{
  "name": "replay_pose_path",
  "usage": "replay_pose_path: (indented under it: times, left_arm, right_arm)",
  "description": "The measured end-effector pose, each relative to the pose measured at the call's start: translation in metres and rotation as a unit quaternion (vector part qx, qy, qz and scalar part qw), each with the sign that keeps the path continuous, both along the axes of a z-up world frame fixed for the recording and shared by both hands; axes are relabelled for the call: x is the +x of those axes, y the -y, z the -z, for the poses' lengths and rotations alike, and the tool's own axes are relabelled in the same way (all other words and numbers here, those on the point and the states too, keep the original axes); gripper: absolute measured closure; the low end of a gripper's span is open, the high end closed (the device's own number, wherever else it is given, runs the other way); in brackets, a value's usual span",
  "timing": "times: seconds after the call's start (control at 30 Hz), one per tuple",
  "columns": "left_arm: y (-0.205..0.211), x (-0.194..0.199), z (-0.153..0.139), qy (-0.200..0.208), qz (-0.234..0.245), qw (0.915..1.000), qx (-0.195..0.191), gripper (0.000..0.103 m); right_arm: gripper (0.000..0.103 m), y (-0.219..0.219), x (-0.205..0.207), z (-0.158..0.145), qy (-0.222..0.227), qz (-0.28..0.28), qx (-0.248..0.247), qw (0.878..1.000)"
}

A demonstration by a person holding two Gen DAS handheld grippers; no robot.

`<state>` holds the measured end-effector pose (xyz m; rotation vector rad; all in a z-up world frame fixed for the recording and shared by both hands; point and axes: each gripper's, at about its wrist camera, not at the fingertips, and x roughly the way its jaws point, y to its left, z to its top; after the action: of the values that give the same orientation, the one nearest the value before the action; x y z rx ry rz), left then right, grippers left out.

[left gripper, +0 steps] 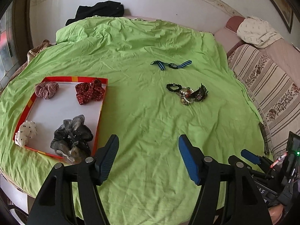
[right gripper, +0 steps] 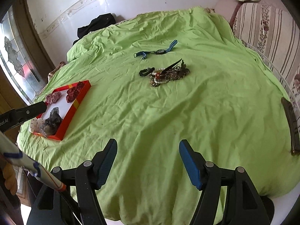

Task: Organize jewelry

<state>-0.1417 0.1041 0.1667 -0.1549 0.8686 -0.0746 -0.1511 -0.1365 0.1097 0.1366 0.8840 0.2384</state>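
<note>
A red-rimmed white tray (left gripper: 30,101) (right gripper: 72,110) lies on the green sheet at the left. It holds a checked scrunchie (left gripper: 46,89), a red dotted bow (left gripper: 90,91), a white dotted scrunchie (left gripper: 26,133) and a grey scrunchie (left gripper: 72,136). A pile of jewelry (left gripper: 189,93) (right gripper: 165,75) with a black hair tie, pearls and a dark clip lies mid-bed. A blue-strapped watch (left gripper: 171,64) (right gripper: 157,51) lies beyond it. My left gripper (left gripper: 148,144) is open and empty over the sheet, right of the tray. My right gripper (right gripper: 148,148) is open and empty near the front edge.
The green sheet (left gripper: 150,43) covers the table. A black cloth (left gripper: 99,11) lies at the far edge by the white wall. A striped floral sofa (left gripper: 271,86) stands at the right. A dark flat object (right gripper: 291,127) lies at the right edge of the sheet.
</note>
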Motion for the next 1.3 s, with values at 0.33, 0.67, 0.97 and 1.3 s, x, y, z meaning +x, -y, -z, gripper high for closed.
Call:
replay_pose_path:
  times: [0.33,0.67,0.97,1.3]
  left_arm:
    - [-0.002,-0.002,0.003,0.018,-0.010,0.9997,0.014,0.013]
    - [0.014,0.009,0.008,0.017,0.013,0.9992,0.033,0.011]
    - [0.019,0.023,0.017,-0.008,0.013,0.9995,0.027,0.011]
    - [0.024,0.029,0.023,-0.014,0.014,0.9994,0.030,0.011]
  right_arm:
    - [0.030,0.003,0.003,0.005,-0.005,0.007,0.005,1.000]
    - [0.030,0.019,0.009,0.012,-0.013,0.029,0.015,0.999]
    - [0.030,0.034,0.013,0.017,-0.021,0.046,0.023,0.998]
    - [0.029,0.042,0.018,0.026,-0.030,0.054,0.030,0.998]
